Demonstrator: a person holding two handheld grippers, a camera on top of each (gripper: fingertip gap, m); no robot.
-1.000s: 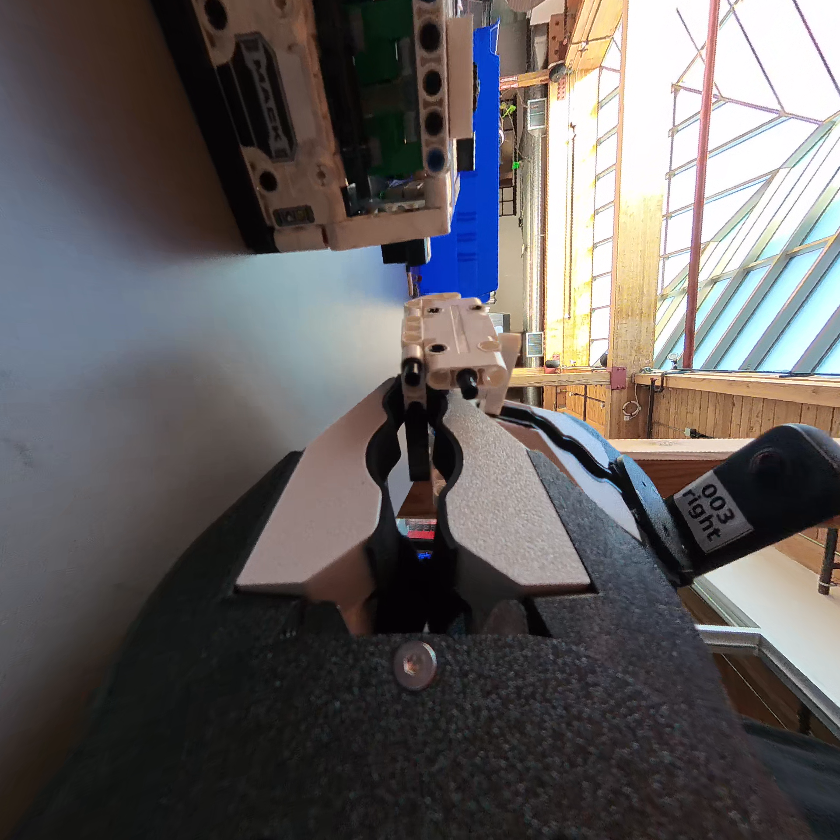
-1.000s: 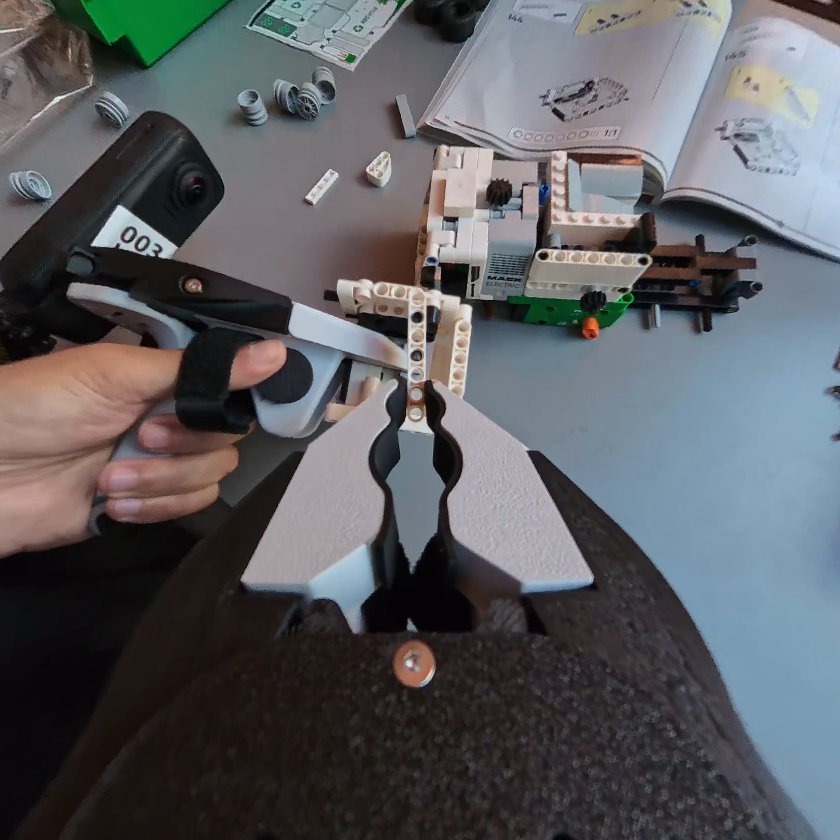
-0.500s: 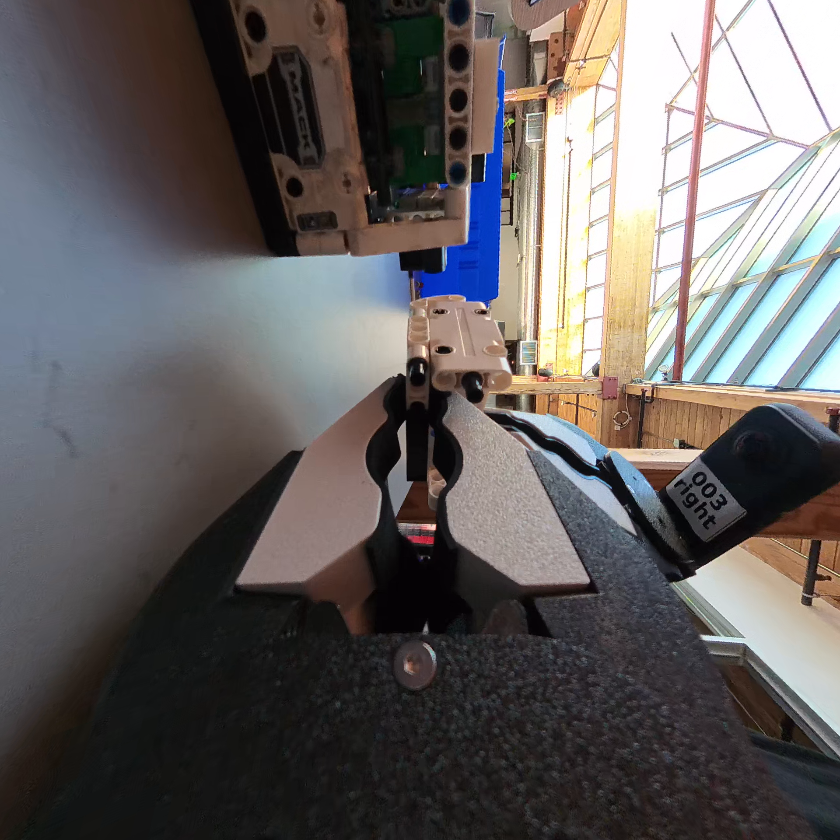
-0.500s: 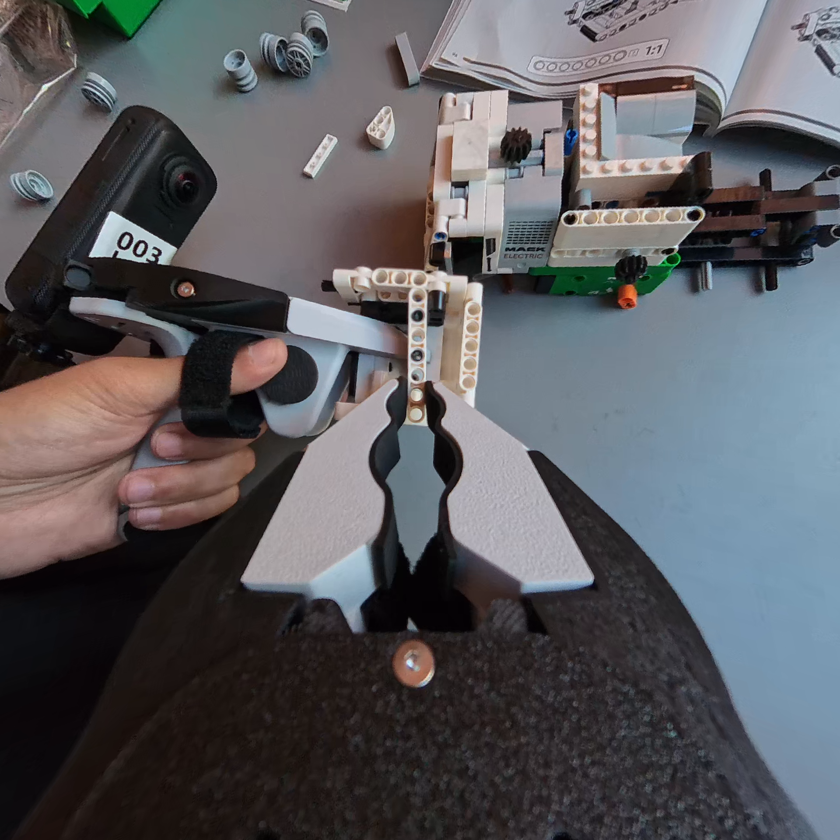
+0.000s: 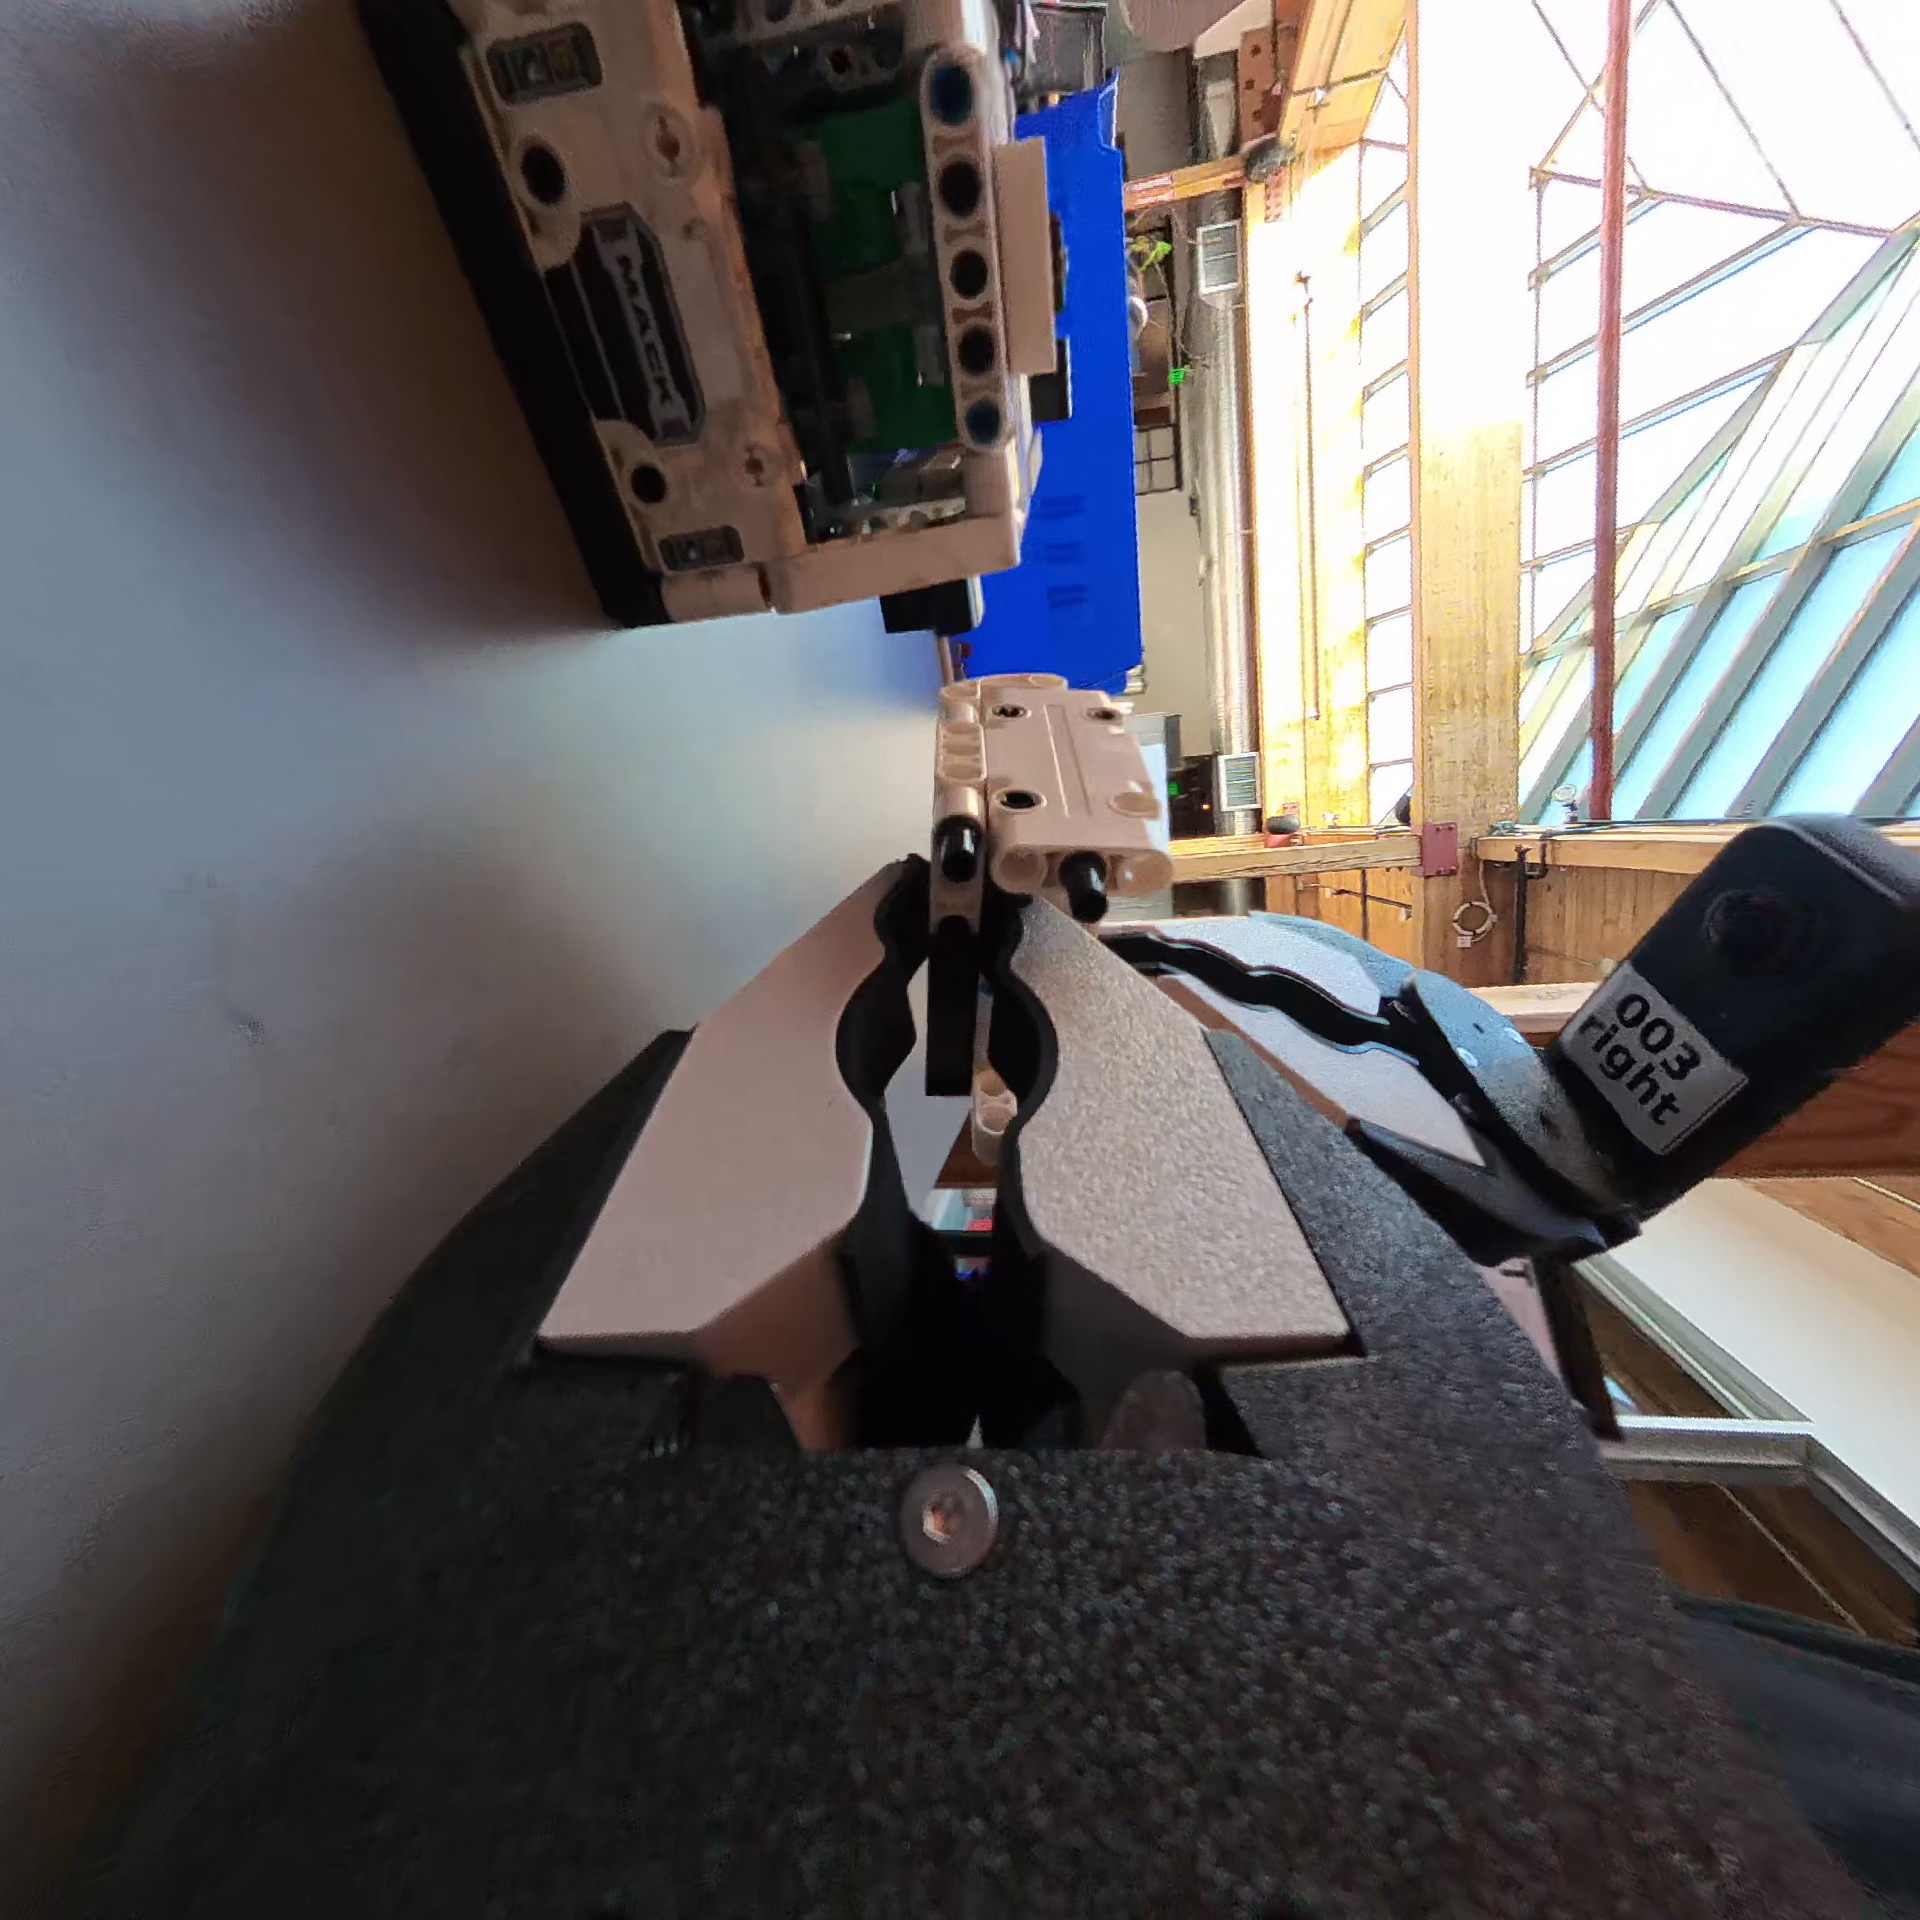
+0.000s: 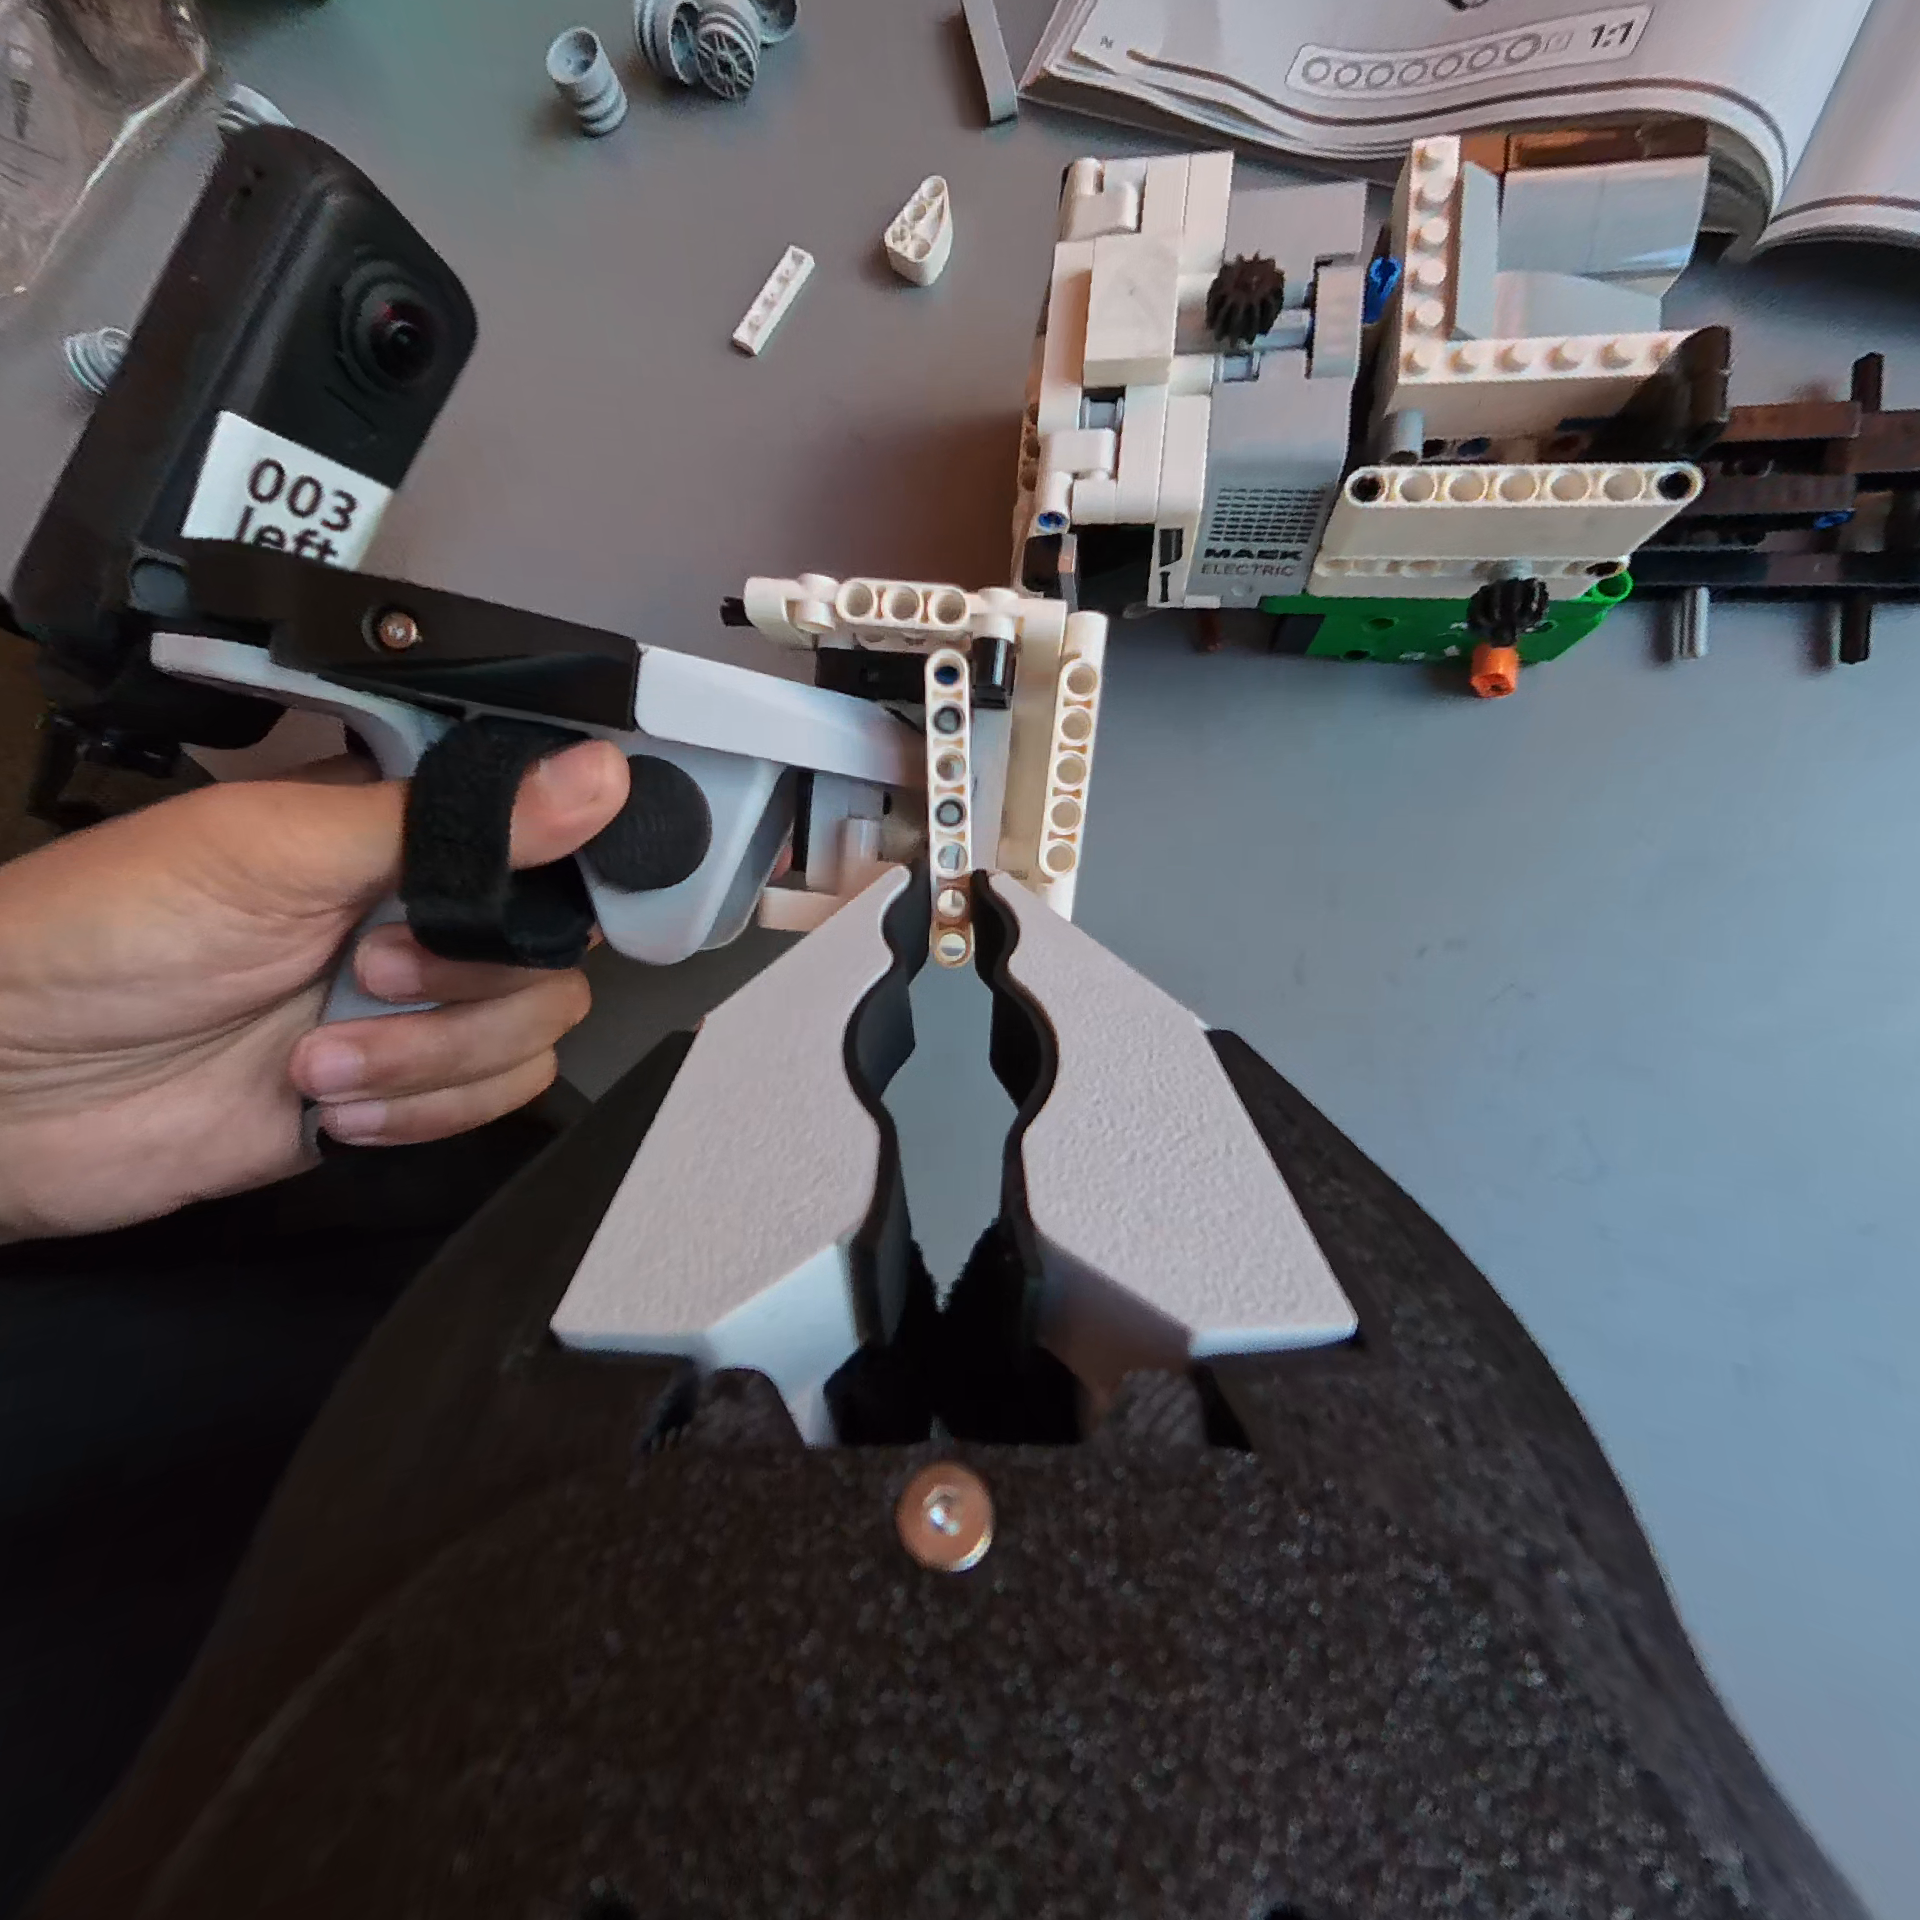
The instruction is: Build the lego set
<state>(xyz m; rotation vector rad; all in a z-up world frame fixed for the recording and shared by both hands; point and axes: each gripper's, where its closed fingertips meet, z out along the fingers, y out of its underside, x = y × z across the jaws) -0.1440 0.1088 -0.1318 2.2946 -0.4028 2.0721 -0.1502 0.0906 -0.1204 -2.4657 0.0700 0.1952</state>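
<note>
Evidently a sub-assembly step: the left gripper (image 5: 961, 914) clamps the small white-and-black beam frame (image 6: 997, 727) aloft, while the right gripper (image 6: 951, 914) pinches its thin white liftarm (image 6: 948, 800) (pins seemingly unseated); next, press it home near the white-and-green truck chassis (image 6: 1351, 436)

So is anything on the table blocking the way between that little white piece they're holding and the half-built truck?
Nothing visible does. The small white beam sub-assembly, pinched by both the right gripper and left gripper, faces the white, grey and green truck model across bare grey table.
</note>
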